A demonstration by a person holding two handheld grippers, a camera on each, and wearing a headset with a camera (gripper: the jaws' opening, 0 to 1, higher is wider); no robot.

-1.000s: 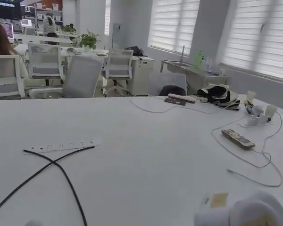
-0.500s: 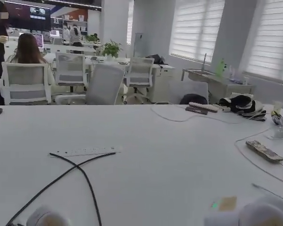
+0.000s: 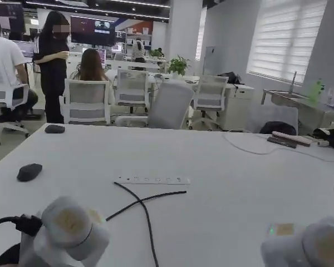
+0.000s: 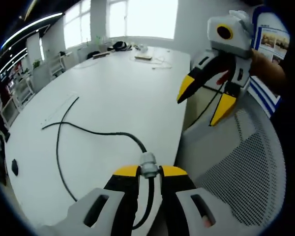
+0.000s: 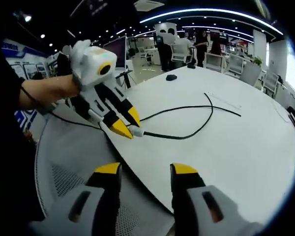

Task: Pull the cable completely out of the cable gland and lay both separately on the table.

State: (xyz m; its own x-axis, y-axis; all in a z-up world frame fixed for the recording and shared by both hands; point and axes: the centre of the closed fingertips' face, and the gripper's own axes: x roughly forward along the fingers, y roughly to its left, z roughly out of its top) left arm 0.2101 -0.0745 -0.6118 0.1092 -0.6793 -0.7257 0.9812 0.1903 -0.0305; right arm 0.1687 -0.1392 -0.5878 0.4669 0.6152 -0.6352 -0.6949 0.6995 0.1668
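Observation:
A black cable [image 4: 88,132] lies looped on the white table [image 4: 128,83] and crosses itself near a power strip. Its near end runs through a pale grey cable gland [image 4: 148,165] at the table's edge. My left gripper [image 4: 150,171] is shut on that gland, and the cable hangs down between its jaws. The right gripper view shows the left gripper [image 5: 128,124] pinching the gland [image 5: 136,132] just off the table rim. My right gripper [image 5: 146,169] is open and holds nothing, a short way from the gland. It hangs beside the table, to the right [image 4: 202,101].
A white power strip [image 3: 153,179] lies past the cable [image 3: 147,214]. Two dark mice [image 3: 29,171] [image 3: 54,128] sit at the left. A mesh chair seat [image 4: 236,167] is below the grippers. Office chairs [image 3: 170,105] and people stand beyond the table.
The head camera has swung left, so the whole picture shifted. Both gripper housings now rise into the bottom of the head view. The cable's crossing on the table looks unchanged.

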